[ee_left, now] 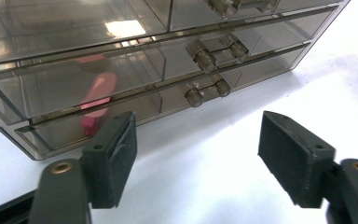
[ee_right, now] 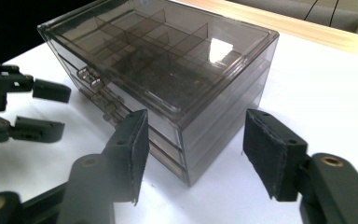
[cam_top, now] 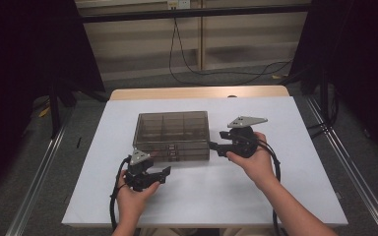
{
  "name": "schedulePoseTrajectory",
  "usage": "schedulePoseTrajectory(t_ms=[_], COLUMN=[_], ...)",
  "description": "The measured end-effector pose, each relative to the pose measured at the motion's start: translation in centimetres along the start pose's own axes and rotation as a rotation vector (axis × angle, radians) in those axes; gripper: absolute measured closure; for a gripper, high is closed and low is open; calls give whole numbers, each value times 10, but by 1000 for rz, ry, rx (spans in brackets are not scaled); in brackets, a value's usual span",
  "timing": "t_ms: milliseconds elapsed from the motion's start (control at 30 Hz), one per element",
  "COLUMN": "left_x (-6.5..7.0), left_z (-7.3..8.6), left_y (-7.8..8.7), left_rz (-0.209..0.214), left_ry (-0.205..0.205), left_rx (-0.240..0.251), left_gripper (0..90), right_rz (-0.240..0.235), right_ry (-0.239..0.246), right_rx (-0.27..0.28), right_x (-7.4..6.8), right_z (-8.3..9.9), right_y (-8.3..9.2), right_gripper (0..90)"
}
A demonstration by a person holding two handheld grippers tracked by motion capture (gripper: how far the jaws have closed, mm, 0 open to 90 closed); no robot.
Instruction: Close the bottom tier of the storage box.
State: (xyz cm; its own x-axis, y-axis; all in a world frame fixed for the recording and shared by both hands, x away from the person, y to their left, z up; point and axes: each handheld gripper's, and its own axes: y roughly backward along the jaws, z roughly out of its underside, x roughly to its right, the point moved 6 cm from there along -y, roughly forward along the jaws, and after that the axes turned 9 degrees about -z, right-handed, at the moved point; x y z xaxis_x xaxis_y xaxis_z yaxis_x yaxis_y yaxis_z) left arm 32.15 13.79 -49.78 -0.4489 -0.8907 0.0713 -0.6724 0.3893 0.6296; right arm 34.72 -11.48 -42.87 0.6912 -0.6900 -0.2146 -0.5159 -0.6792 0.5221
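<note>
One drawer box sits on the white table, and I hold two grippers to it, one in each hand. The box is smoky see-through plastic, low and wide, with a flat lid over a grid of small compartments. My left gripper view shows stacked shallow drawers on its front, with three pairs of clear knobs in sight, though the top pair is cut off at the edge. One pink thing lies inside a drawer at the left; its shape is blurred by the plastic.

The box stands in the middle of the table, its drawer front facing me. My left gripper rests just in front of the box's near left corner, jaws apart with only bare table between them. My right gripper sits at the box's near right corner, jaws apart on either side of that corner and not pressing on it. Two cables trail from the grippers, one each.
</note>
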Motion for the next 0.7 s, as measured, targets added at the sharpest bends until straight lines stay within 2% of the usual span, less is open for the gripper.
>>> schedulePoseTrajectory(t_ms=[33, 100, 233, 333, 367, 467, 533, 700], left_x=[0, -2, -6, -9, -10, -12, -14, -18], left_z=[0, 0, 0, 1, 2, 2, 3, 4], left_y=[1, 3, 5, 7, 9, 11, 13, 15], left_rz=[10, 10, 4, 10, 15, 11, 19, 33], left_ry=[2, -14, -14, -13, -23, -16, -30, -24], left_rx=[0, -5, 9, 5, -6, 1, -5, 2], left_gripper=[254, 240, 196, 189, 186, 180, 167, 147], right_rz=[-8, -7, -14, -6, -2, -3, -3, 2], right_ry=[1, 4, 18, 13, 12, 14, 13, 11], right_rx=[-3, -10, -5, -10, -9, -14, -18, -17], right_x=[0, 0, 1, 3, 3, 5, 6, 8], right_z=[2, 4, 8, 12, 14, 20, 23, 29], right_y=[2, 4, 10, 14, 15, 18, 20, 25], right_gripper=[384, 361, 326, 284, 270, 252, 237, 216])
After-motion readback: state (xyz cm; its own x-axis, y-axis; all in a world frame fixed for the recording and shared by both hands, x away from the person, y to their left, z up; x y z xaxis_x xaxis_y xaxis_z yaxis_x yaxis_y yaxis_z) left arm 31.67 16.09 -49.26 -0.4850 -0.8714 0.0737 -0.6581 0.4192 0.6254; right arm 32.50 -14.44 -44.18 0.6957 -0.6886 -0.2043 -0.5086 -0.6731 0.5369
